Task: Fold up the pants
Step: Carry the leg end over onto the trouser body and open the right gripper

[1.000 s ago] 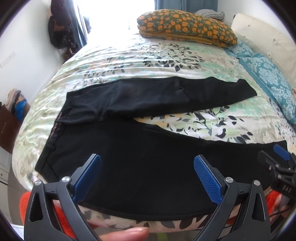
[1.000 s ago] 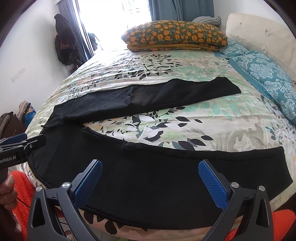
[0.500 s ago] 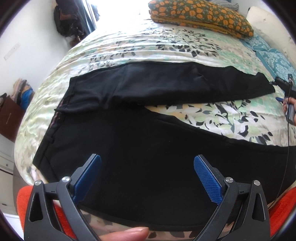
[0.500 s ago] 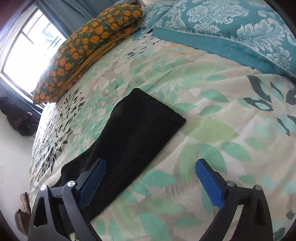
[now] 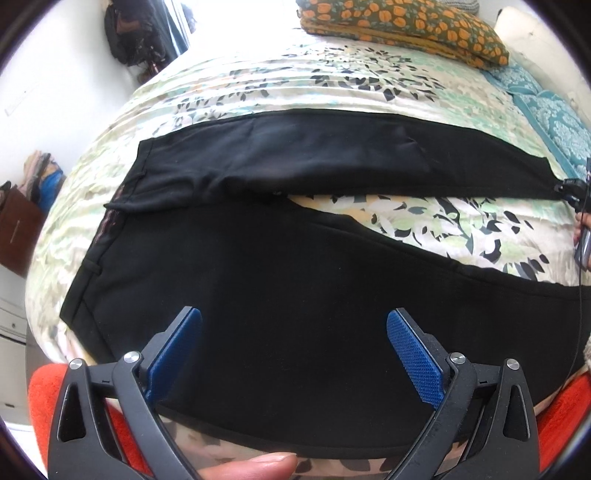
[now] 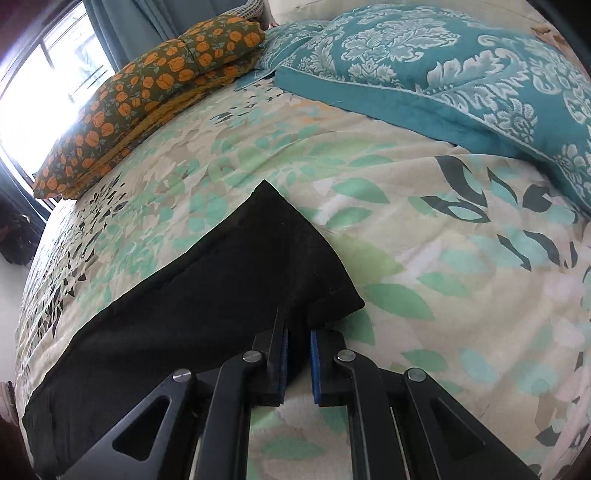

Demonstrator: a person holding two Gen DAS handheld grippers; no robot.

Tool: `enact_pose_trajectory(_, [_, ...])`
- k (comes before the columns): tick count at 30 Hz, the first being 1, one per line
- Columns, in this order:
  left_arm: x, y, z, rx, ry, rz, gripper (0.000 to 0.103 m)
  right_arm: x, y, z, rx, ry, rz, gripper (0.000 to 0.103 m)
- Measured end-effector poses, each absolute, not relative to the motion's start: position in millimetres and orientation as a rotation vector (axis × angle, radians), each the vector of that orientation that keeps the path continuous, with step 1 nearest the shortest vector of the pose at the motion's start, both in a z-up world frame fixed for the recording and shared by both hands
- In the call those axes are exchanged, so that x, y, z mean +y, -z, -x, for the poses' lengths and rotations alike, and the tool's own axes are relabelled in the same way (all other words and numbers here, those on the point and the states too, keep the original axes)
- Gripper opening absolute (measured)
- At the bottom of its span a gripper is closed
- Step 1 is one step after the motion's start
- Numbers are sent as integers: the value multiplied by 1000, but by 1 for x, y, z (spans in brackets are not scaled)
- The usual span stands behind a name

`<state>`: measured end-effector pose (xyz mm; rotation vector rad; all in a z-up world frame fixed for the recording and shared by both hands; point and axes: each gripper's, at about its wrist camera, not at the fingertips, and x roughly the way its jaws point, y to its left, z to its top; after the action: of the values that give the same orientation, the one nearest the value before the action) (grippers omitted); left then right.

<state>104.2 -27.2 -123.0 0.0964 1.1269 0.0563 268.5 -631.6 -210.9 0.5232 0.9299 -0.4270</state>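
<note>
Black pants lie spread on a leaf-patterned bedspread, waistband to the left, both legs running right with a gap of bedspread between them. My left gripper hovers open over the near leg, nothing between its blue pads. In the right wrist view, my right gripper is shut on the hem corner of the far leg, the cloth bunched between its pads. The right gripper also shows at the far leg's end in the left wrist view.
An orange-flowered folded quilt lies at the far side of the bed. Teal patterned pillows sit by the headboard on the right. A red mat lies by the bed's near edge. Dark clothes hang on the far wall.
My right gripper swung from the near leg to the end of the far leg and closed on its hem corner. My left gripper sank slightly toward the near leg, still open.
</note>
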Motion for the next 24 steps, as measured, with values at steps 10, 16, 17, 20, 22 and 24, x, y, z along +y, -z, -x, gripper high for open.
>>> enact_pose_trajectory(10, [89,148,-142,1070,-379,-92,101,-548,146,-219,942,291,-403,85])
enact_pose_trajectory(16, [108,194,-111,1179,-331,-132,101,-378,142,-174,1078,-199,-343,85])
enact_pose_trajectory(17, [108,191,-102,1171,-314,-126,101,-346,143,-174,1108,-294,-330,85])
enact_pose_trajectory(20, [110,179,-94,1125,-279,-75,101,-251,137,-191,1180,-542,-333,85])
enact_pose_trajectory(22, [114,171,-98,1080,-282,-38,101,-190,128,-215,1190,-667,-403,85])
enact_pose_trajectory(24, [121,173,-103,1062,-284,-6,101,-128,128,-247,1232,-782,-540,85])
